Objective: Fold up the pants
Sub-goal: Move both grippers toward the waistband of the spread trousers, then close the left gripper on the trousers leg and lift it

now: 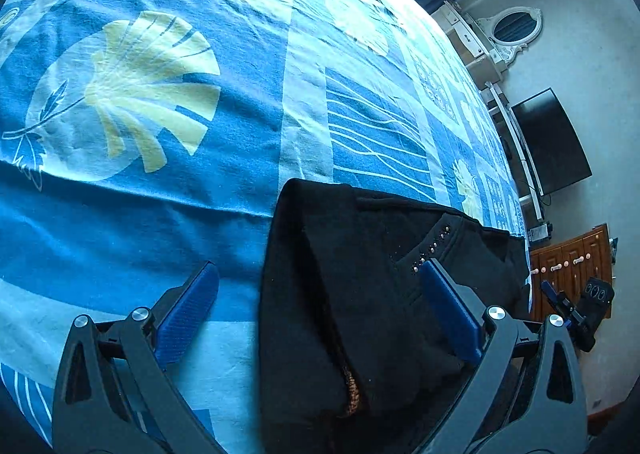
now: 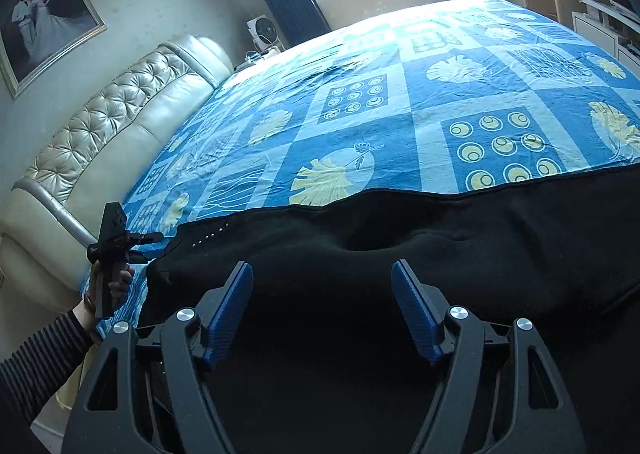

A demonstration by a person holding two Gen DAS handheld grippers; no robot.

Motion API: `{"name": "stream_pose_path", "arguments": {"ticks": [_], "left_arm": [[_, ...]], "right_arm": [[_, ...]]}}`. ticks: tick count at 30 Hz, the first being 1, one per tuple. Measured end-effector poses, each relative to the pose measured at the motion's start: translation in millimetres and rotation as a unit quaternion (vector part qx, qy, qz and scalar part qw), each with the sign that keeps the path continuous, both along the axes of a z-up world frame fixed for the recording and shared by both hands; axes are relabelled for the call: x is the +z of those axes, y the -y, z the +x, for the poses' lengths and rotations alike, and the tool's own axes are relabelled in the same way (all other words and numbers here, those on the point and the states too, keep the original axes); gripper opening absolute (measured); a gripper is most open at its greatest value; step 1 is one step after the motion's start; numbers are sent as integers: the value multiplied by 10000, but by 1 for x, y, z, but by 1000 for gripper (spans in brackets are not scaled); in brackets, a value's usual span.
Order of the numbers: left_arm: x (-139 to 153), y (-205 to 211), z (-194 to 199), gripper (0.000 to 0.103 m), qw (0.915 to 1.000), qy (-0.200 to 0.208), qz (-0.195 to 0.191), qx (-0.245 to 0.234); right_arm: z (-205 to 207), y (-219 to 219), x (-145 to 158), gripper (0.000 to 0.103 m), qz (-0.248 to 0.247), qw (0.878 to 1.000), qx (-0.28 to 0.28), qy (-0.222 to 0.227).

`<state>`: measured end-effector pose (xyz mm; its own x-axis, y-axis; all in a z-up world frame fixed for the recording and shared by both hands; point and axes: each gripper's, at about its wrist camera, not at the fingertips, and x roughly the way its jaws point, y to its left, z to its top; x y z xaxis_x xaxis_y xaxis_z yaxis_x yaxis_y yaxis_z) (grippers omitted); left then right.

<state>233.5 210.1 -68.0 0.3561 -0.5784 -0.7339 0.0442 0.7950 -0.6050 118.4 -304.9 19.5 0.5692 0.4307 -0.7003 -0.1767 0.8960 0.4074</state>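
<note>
Black pants (image 2: 400, 238) spread flat across the near edge of the bed (image 2: 400, 66), on the blue patterned sheet. Left claw (image 1: 320, 286) spread wide, hovering over the waist end; studded pocket row (image 1: 432, 248) just beyond its right finger, bare sheet under its left finger. Right claw (image 2: 322, 286) also spread wide above dark cloth, nothing gripped. Person's hand (image 2: 116, 286) far left of the right claw.
</note>
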Motion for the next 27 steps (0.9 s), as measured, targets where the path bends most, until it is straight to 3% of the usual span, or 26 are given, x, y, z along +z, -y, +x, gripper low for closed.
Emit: {"name": "stream_pose_path", "arguments": {"ticks": [1, 3, 5, 9, 14, 17, 19, 21, 23, 25, 27], "left_arm": [[-1, -1, 3, 99, 9997, -27, -237, -39], [-6, -3, 9, 74, 9974, -194, -684, -94], [-12, 0, 14, 70, 9973, -361, -624, -107], [-12, 0, 18, 68, 9966, -405, -687, -216], [-14, -6, 24, 68, 9961, -403, -785, -89], [-11, 2, 25, 66, 9977, -335, -577, -153], [-8, 8, 25, 54, 9983, -320, -377, -305], [-10, 16, 28, 27, 9974, -423, -292, -505], [-10, 23, 28, 14, 9966, -463, -153, -669], [-5, 29, 27, 11, 9961, -355, -23, -802], [1, 33, 26, 10, 9958, -262, 95, -872]], "right_arm": [[3, -4, 0, 71, -28, 10000, 55, -7], [11, -13, -2, 71, -96, 9998, 151, -26], [20, -19, -4, 71, -122, 9997, 221, -37], [40, -30, -6, 72, -35, 9991, 407, -133], [69, -42, -9, 72, -325, 9963, 762, -224], [90, -41, -11, 72, -470, 9926, 1062, -344], [105, -39, -14, 72, -652, 9889, 1254, -447], [122, -37, -21, 72, -891, 9834, 1450, -623], [135, -37, -30, 72, -1128, 9772, 1609, -804], [143, -40, -44, 72, -1202, 9668, 1979, -1082], [147, -46, -57, 71, -1709, 9538, 2199, -1125]]}}
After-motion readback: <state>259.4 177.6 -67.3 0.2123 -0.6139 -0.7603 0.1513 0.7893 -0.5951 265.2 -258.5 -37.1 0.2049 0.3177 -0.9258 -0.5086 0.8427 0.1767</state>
